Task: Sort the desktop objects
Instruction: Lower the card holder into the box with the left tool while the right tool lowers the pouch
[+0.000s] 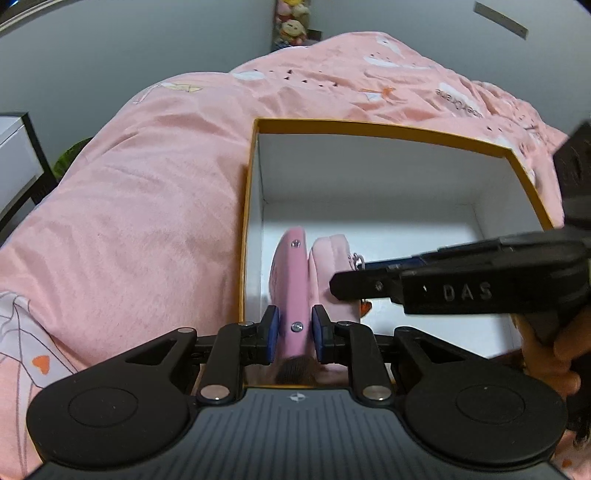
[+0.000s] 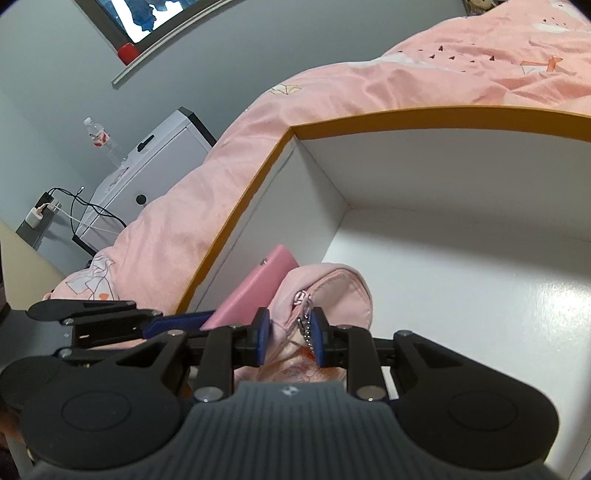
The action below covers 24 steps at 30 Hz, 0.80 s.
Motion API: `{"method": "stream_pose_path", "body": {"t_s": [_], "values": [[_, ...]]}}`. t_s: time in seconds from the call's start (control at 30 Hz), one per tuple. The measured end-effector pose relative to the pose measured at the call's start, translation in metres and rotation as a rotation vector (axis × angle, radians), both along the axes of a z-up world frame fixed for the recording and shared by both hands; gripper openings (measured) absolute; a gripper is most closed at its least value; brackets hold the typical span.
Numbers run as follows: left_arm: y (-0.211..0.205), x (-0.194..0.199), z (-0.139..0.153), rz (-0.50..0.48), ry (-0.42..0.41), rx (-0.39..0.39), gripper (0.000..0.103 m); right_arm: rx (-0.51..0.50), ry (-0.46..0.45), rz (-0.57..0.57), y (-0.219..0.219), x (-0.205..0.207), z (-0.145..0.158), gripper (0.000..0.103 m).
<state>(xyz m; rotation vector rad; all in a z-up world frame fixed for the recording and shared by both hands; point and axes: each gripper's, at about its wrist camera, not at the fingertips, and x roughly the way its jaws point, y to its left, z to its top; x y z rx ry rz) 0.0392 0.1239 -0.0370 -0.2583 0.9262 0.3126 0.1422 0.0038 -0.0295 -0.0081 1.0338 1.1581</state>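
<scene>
Nearest the left wrist lens, the left gripper (image 1: 294,339) is clamped with both blue pads on the end of a flat pink case (image 1: 291,284) that stands on its edge inside the box, two small screws showing along its narrow side. Largest of everything is the pink bedspread (image 1: 155,206) printed with white and orange paper-crane shapes; on it sits one open cardboard box (image 1: 369,129) with a mustard-yellow rim and white inner walls and floor. Two pink things are in the box, near its left wall: the flat case and, touching it on the right, one soft pink pouch (image 2: 332,291). The right gripper (image 2: 291,339) is closed on the pouch at its zipper end, where a small ball chain (image 2: 306,332) hangs between the pads. In the left wrist view the right gripper (image 1: 341,284) crosses in from the right and hides part of the pouch; raised letters "DAS" show on its side. Beyond the bed stand one white cabinet (image 2: 147,173) with one clear water bottle (image 2: 101,142) on top, a charger with cables (image 2: 40,214) beside it, and stuffed toys (image 1: 291,22) against the grey wall. Upside-down grey writing on the bedspread is too distorted to read.
</scene>
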Motion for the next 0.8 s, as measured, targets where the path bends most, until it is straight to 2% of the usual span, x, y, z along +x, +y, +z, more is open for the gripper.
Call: {"method": "stream_pose_path", "body": {"t_s": [0.13, 0.37, 0.5, 0.63, 0.8], "values": [[0.004, -0.008, 0.012, -0.01, -0.035, -0.016, 0.024, 0.008, 0.023, -0.005, -0.001, 0.003, 0.002, 0.025], [0.026, -0.025, 0.038, 0.057, -0.127, -0.048, 0.024, 0.015, 0.032, 0.034, 0.009, -0.001, 0.005, 0.025], [0.033, -0.028, 0.04, 0.079, -0.131, -0.039, 0.024, 0.031, 0.045, 0.051, 0.018, -0.002, 0.006, 0.024], [0.034, -0.028, 0.035, 0.075, -0.116, -0.042, 0.024, -0.028, 0.033, 0.046, 0.025, -0.001, -0.003, 0.024], [0.03, -0.027, 0.031, 0.059, -0.104, -0.032, 0.025, -0.041, 0.066, 0.033, 0.025, 0.005, -0.008, 0.024]]}}
